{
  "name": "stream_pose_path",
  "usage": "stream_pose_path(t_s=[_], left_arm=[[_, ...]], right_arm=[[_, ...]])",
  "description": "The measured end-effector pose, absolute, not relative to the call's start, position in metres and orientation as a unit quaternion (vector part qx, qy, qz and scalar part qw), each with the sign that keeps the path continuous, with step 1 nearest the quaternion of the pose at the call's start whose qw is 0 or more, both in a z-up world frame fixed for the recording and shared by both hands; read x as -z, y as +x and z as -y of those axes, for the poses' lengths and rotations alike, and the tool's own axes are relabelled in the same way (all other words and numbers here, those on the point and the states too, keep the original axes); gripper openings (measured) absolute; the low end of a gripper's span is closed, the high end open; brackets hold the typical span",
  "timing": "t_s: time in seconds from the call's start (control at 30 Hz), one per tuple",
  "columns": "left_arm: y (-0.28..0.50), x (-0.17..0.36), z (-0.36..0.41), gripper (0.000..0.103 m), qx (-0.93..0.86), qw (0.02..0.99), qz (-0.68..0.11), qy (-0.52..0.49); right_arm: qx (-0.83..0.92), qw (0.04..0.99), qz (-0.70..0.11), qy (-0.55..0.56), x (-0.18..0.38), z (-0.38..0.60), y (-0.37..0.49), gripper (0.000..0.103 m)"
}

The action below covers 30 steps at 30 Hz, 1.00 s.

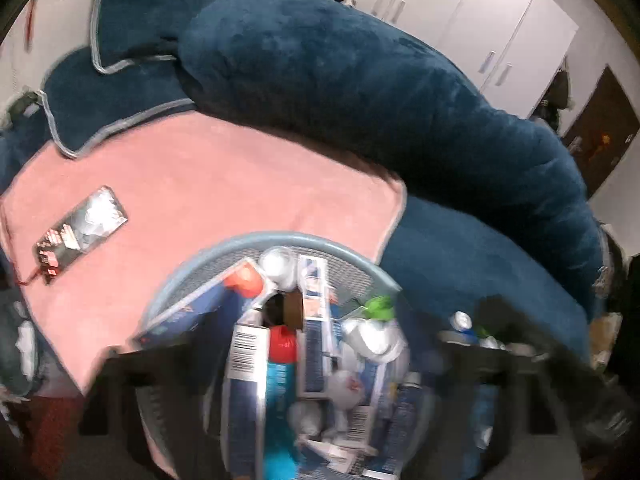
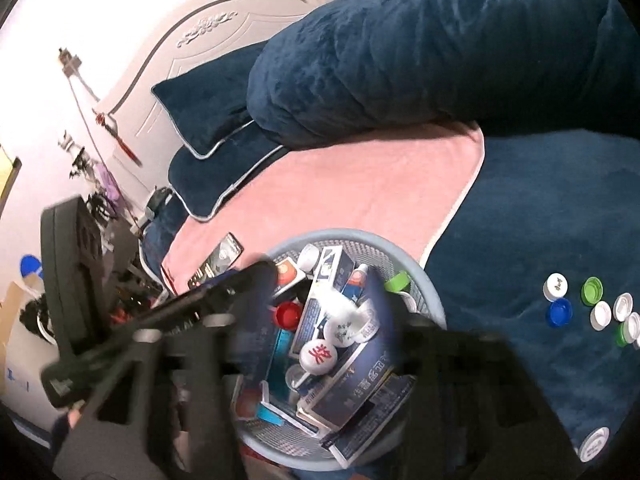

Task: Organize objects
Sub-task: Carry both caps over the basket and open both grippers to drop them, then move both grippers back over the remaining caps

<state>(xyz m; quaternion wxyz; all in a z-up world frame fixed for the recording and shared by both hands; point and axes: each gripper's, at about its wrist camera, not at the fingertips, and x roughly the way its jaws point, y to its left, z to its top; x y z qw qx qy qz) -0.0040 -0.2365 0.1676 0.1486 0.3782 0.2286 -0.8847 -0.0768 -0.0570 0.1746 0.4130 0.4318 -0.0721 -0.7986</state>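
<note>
Both hand-held grippers over the full basket, nothing held.

I see the phone (image 1: 80, 232) mid-left on the pink towel (image 1: 224, 184), then my left hand-held gripper (image 1: 296, 364) and right hand-held gripper (image 2: 320, 336), jaws wide over the basket (image 2: 436, 300). Only the right view shows loose bottle caps (image 2: 592, 308) on the bed, right: probably my next pick.

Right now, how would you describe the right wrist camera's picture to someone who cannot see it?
A round blue mesh basket sits on a bed, filled with small boxes and bottle caps, beneath two open black grippers. More loose caps lie to its right on the dark blue blanket; a phone rests on a pink towel.
</note>
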Motion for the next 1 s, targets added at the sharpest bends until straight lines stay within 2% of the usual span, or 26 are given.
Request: stream_pose_path(t_s=[0.1, 0.13, 0.43, 1.0], left_arm=[[0.001, -0.167, 0.233, 0.101, 0.884, 0.172, -0.214, 0.377], [0.001, -0.167, 0.231, 0.101, 0.885, 0.178, -0.208, 0.378], [0.001, -0.171, 0.194, 0.102, 0.895, 0.165, -0.156, 0.385], [-0.026, -0.178, 0.102, 0.102, 0.904, 0.099, -0.092, 0.407]], right_arm=[[0.806, 0.404, 0.081, 0.424, -0.179, 0.045, -0.076, 0.093], [0.811, 0.395, 0.072, 0.425, -0.179, 0.041, -0.076, 0.096], [0.833, 0.359, -0.004, 0.42, -0.174, 0.021, -0.071, 0.102], [0.856, 0.298, -0.02, 0.421, -0.172, -0.085, -0.075, 0.103]])
